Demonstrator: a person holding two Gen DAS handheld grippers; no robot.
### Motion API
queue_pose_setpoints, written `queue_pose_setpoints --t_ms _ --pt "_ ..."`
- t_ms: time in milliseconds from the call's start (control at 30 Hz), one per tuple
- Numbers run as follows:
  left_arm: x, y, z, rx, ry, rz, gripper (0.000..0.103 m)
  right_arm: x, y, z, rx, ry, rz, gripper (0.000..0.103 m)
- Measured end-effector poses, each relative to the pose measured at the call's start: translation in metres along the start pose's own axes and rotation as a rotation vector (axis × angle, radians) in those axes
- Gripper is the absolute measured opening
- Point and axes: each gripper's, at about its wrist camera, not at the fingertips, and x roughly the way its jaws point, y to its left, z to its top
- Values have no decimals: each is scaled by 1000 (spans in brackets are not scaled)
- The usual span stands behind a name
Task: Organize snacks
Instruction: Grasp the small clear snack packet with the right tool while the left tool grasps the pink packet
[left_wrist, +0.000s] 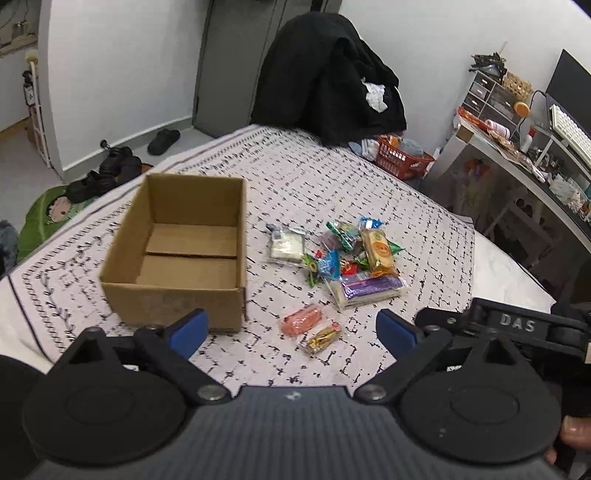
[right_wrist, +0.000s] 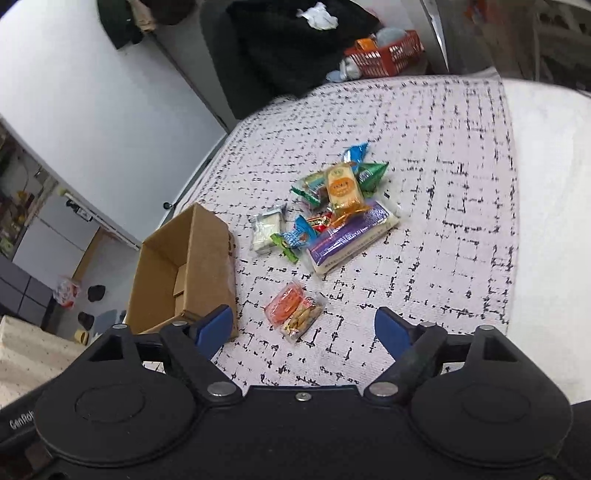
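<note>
Both tools are hovering above the near part of the bed (left_wrist: 424, 229), and neither is carrying anything. The left tool (left_wrist: 291, 326) is standing with its blue pads spread wide and nothing between them; the right tool (right_wrist: 303, 325) is showing the same wide, empty gap.

The cardboard box (left_wrist: 177, 251) is sitting open-topped on the bed toward its left side, and its floor is lying bare. This inspector judges it to be set there as the receiving container, with its open top leaving clear access from above.

The snacks are lying loose on the bedcover just to the right of the box. The main heap (left_wrist: 347, 254) is clustering toward the middle of the bed, with a purple packet (right_wrist: 351, 236) at its near edge. A pink packet (left_wrist: 303, 319) and a gold-wrapped packet (left_wrist: 323, 338) are lying apart from the heap, side by side, nearest the tools.

Sorting appears not yet begun. The two stray packets, being closest and unobstructed, are looking like the easiest first pick.
</note>
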Motion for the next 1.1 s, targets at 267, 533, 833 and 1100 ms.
queue_pose_setpoints --t_ms 267,533,833,1100 --pt "33 -12 1 34 42 -32 80 30 -16 7 113 62 14 68" --pt "70 -19 0 57 96 -59 61 62 -33 8 244 120 45 57" --pt "118 -17 -1 55 154 -50 50 96 -49 6 369 219 110 47" --pt "154 -13 -5 80 213 -52 48 124 -59 6 453 271 109 44"
